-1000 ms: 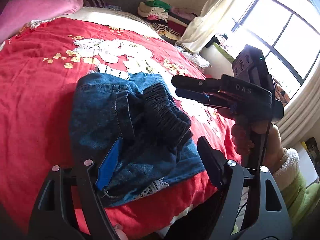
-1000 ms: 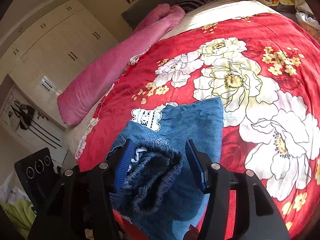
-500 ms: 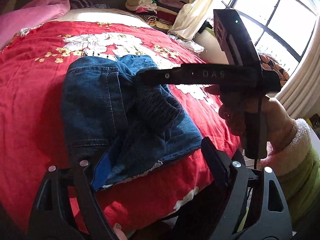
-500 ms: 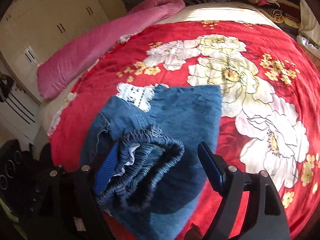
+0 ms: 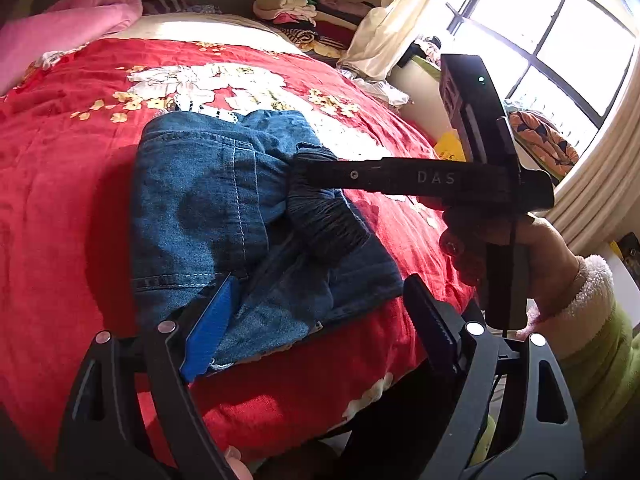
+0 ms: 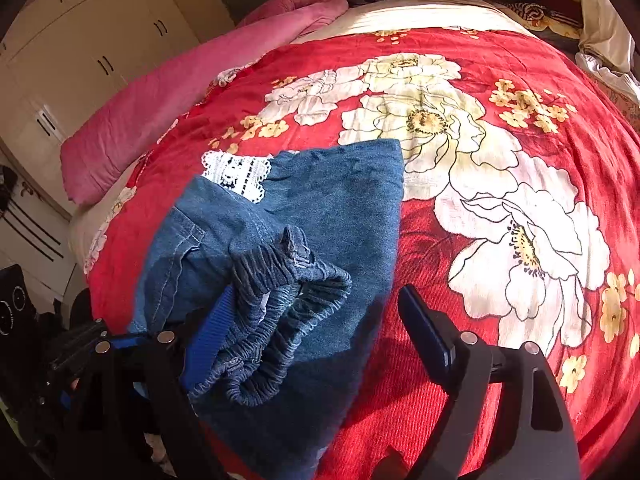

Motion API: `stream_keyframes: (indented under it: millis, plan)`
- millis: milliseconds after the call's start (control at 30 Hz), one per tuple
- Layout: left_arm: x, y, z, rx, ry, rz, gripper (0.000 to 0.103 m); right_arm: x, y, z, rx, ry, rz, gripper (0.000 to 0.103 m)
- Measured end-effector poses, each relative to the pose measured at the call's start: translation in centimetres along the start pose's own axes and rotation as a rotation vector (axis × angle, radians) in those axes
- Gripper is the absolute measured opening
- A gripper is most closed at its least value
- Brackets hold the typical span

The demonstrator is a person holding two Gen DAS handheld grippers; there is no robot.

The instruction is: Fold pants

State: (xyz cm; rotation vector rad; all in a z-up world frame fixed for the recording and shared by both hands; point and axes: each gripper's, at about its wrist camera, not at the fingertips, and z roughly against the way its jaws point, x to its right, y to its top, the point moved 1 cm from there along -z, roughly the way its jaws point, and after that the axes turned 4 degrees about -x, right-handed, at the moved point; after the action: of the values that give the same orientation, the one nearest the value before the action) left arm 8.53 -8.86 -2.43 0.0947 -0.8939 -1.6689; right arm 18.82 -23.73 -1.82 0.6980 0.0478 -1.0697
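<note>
Folded blue denim pants (image 5: 208, 204) lie on the red floral bedspread (image 5: 60, 184) near the bed's front edge. Their bunched elastic waistband (image 5: 326, 220) lies on top; it also shows in the right wrist view (image 6: 280, 304). My left gripper (image 5: 316, 320) is open over the near edge of the pants, its blue pad (image 5: 210, 328) on the denim. My right gripper (image 6: 316, 320) is open, its left pad against the waistband, its right finger over the bedspread (image 6: 520, 120). The right gripper also shows in the left wrist view (image 5: 312, 174), reaching in over the waistband.
A pink quilt (image 6: 168, 92) lies along the far left of the bed. Stacked folded clothes (image 5: 304, 12) sit at the head end. A window (image 5: 560, 40) and curtain (image 5: 384, 32) are on the right, white wardrobes (image 6: 80, 48) on the left.
Both grippers have opened wider and drawn back a little from the pants. The waistband, between the right fingers before, now lies loose on the folded denim.
</note>
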Motion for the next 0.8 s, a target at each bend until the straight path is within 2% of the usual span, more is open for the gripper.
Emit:
stream_keyframes:
  millis: [267,400,567,633,700,800]
  plan:
    - [0.0,0.4,1.7,0.019,0.004,0.006,0.084,-0.3,-0.7,6.2,0.152,0.058,-0.004,0.082]
    - [-1.2,1.1,4.3,0.076,0.007,0.045,0.088,-0.6,-2.1,9.1,0.219,0.079,0.018,0.083]
    - [-4.9,3.2,7.1,0.151,0.082,0.111,0.091,-2.6,-5.1,9.5,0.209,0.081,0.085,0.083]
    - [-6.3,4.4,7.2,0.146,0.063,0.126,0.091,-4.4,-6.4,8.8,0.192,0.083,0.131,0.083]
    - [-7.0,5.7,6.6,0.114,0.054,0.128,0.086,-6.9,-7.6,7.9,0.186,0.082,0.207,0.083]
    - [-7.3,7.2,4.8,0.045,0.015,0.121,0.07,-10.7,-8.7,6.3,0.173,0.089,0.35,0.082]
